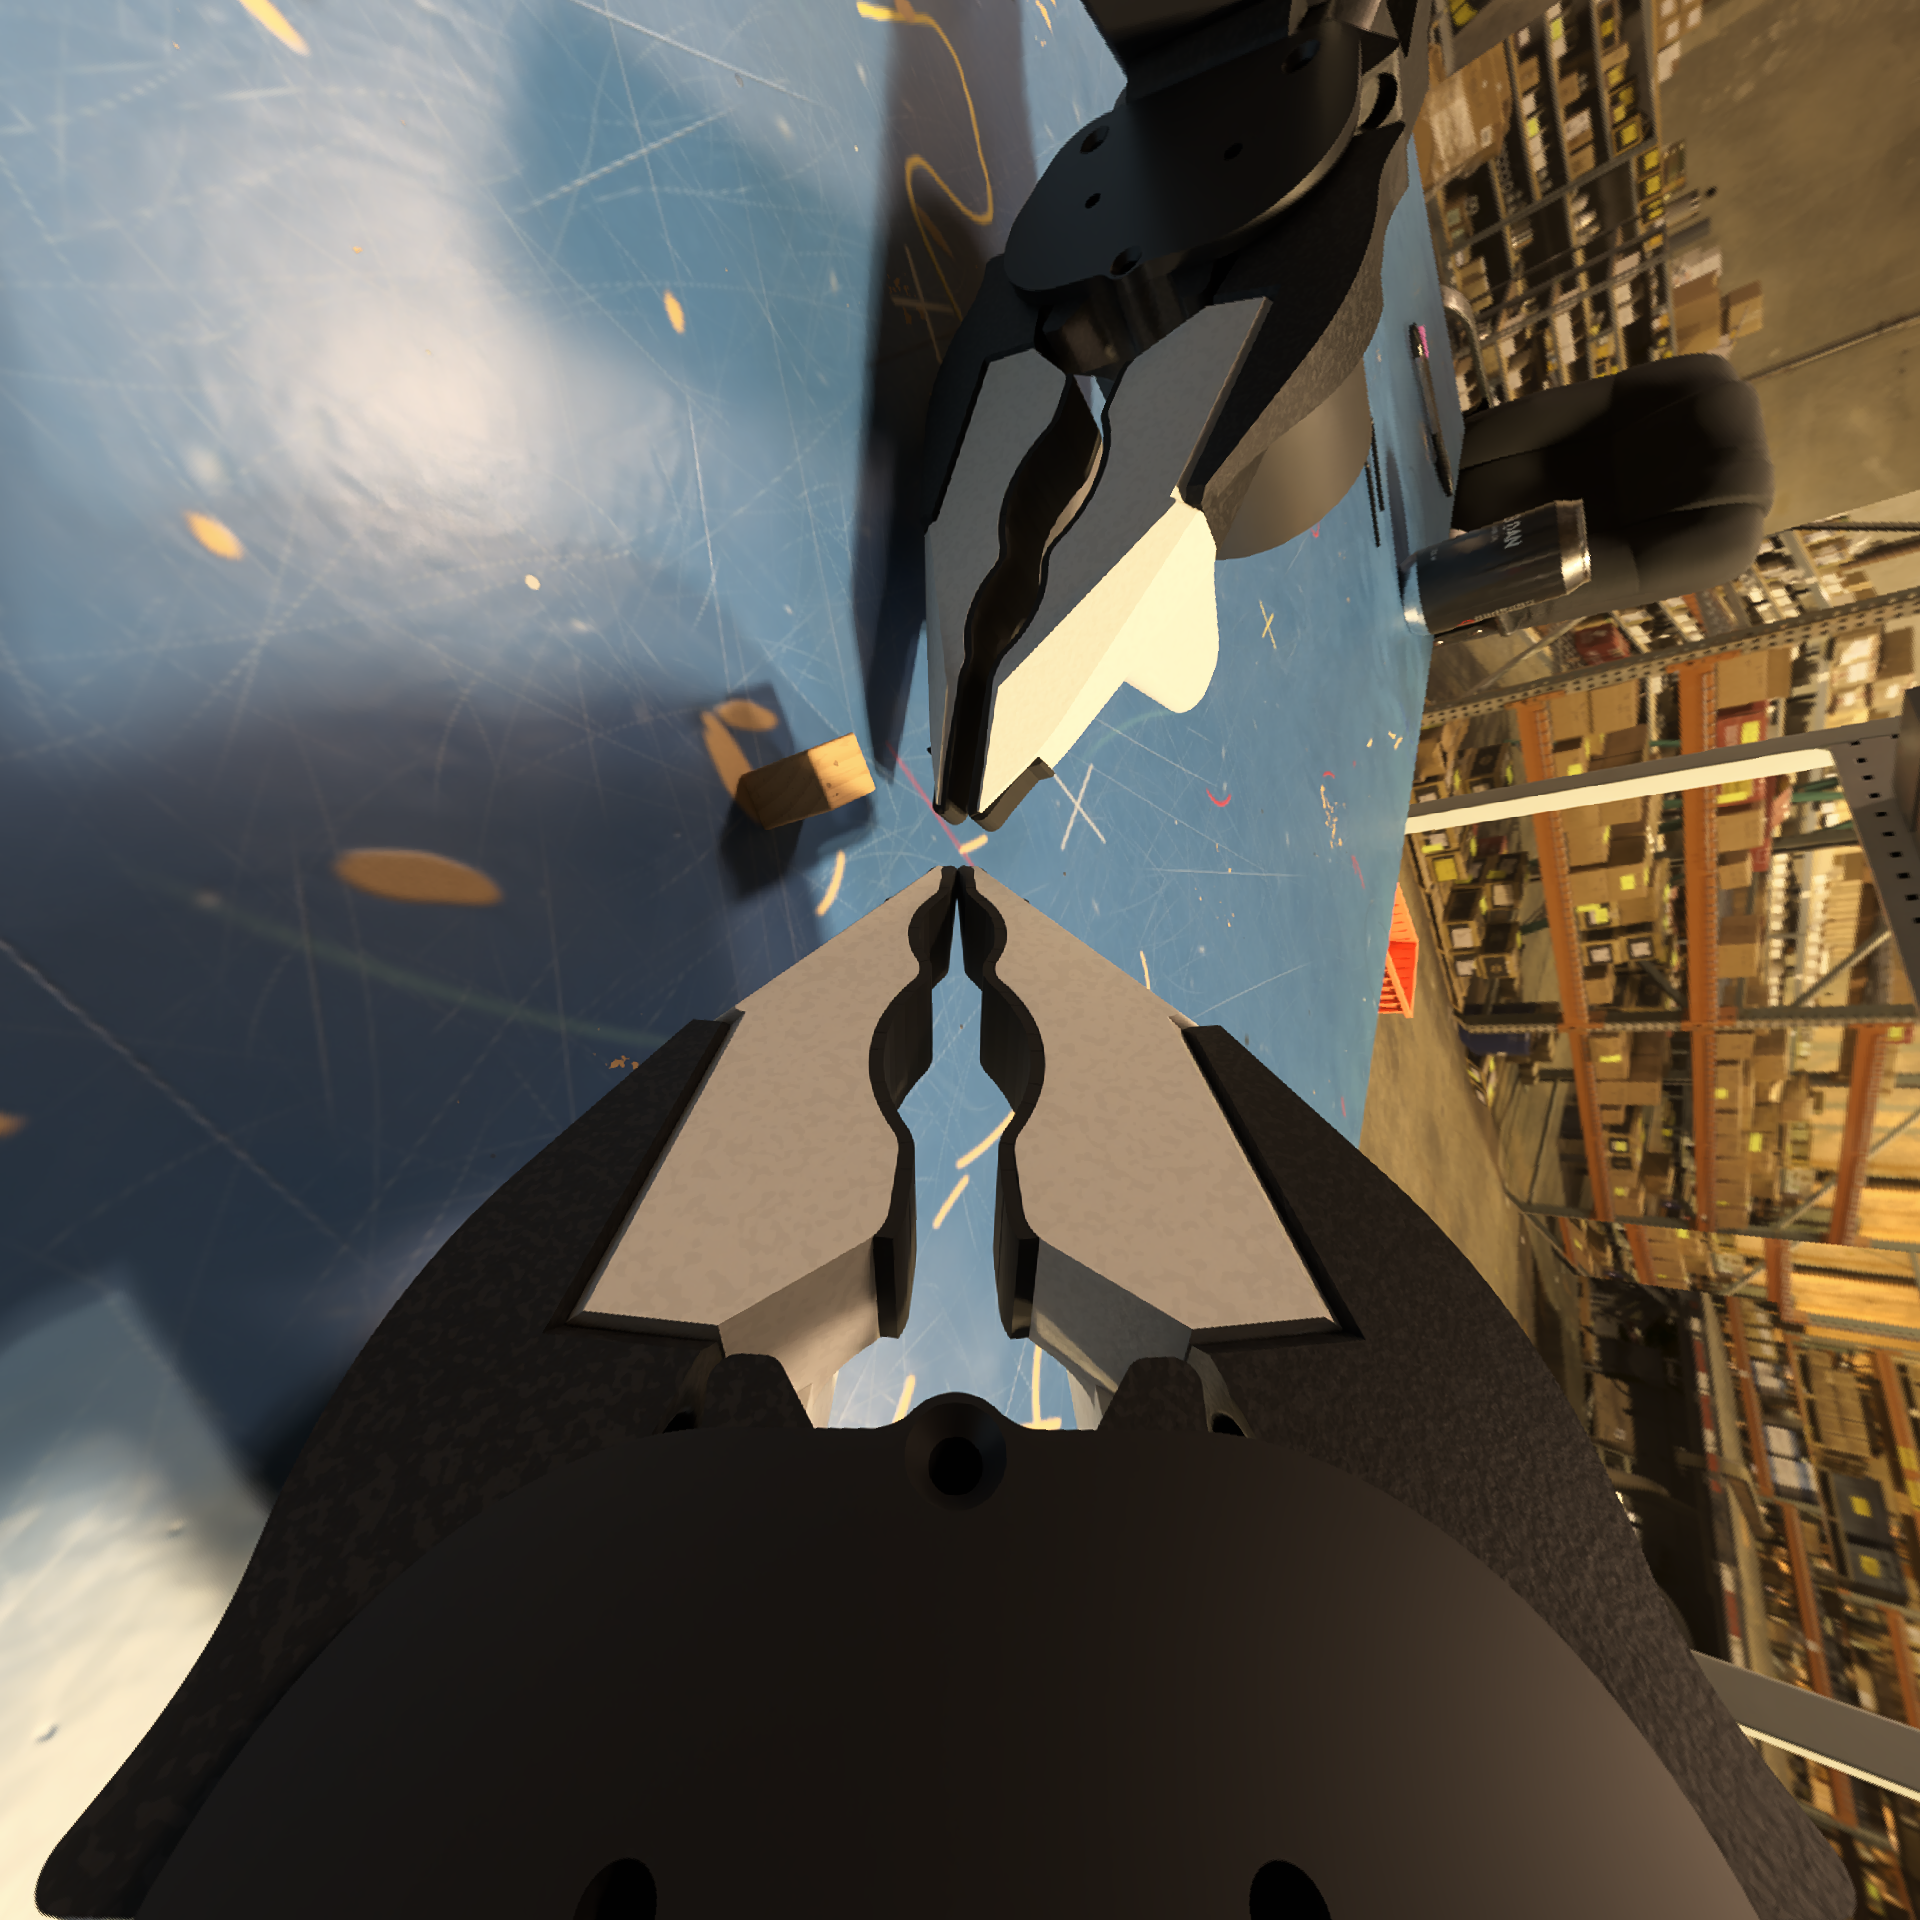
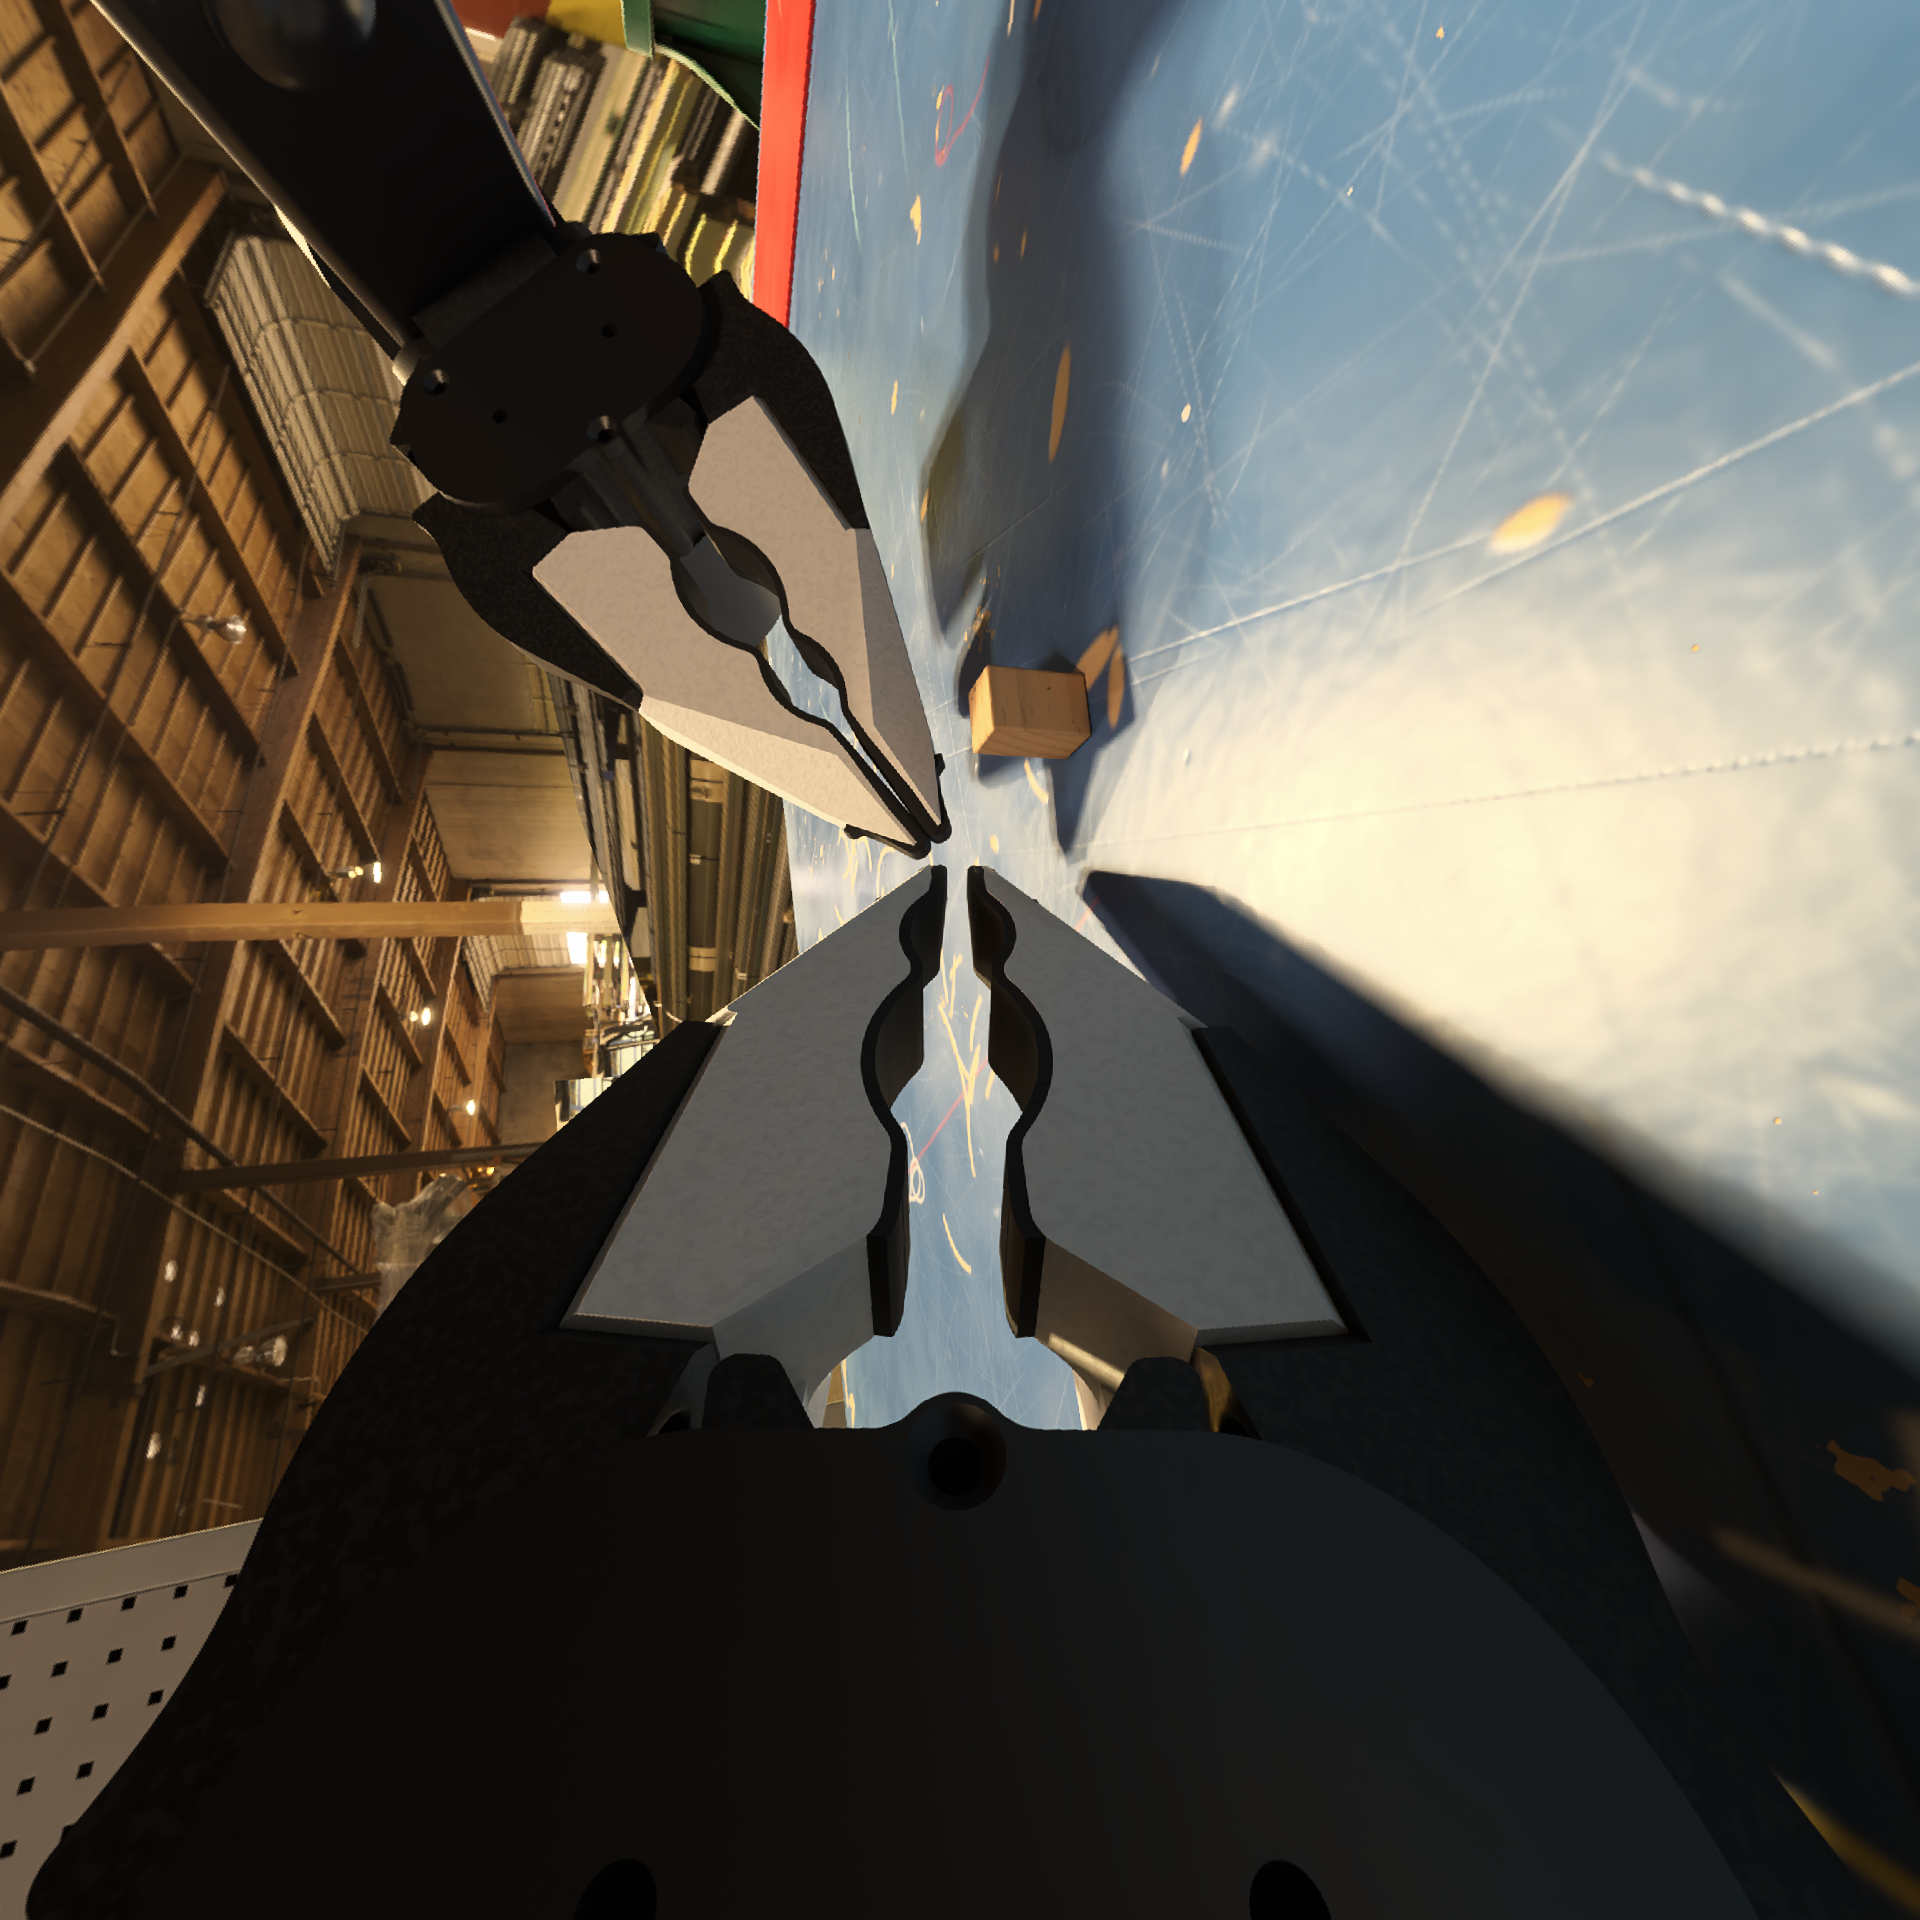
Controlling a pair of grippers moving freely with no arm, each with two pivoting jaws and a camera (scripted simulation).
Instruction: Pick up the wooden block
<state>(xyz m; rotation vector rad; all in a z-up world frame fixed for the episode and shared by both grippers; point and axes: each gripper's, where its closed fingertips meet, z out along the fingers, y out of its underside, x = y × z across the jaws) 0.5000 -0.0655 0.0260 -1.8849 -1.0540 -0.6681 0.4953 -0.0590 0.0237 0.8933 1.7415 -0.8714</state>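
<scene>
The wooden block (image 1: 810, 779) is a small light cuboid lying on the scratched blue table (image 1: 416, 416). In the left wrist view it sits just left of and beyond my left gripper (image 1: 956, 878), which is shut and empty. My right gripper (image 1: 961, 810) faces it almost tip to tip from above. In the right wrist view the block (image 2: 1029, 712) lies a little right of and beyond my right gripper (image 2: 956, 878), whose jaws are shut to a thin slit and hold nothing. The left gripper (image 2: 925, 836) shows there too, shut. Neither gripper touches the block.
A dark can (image 1: 1496, 566) lies near the table's right edge, by a black rounded object (image 1: 1621, 457) and a pen (image 1: 1425, 405). The table has a red edge (image 2: 784, 156). Warehouse shelves (image 1: 1714, 935) stand beyond. A white perforated panel (image 2: 104, 1662) is at lower left.
</scene>
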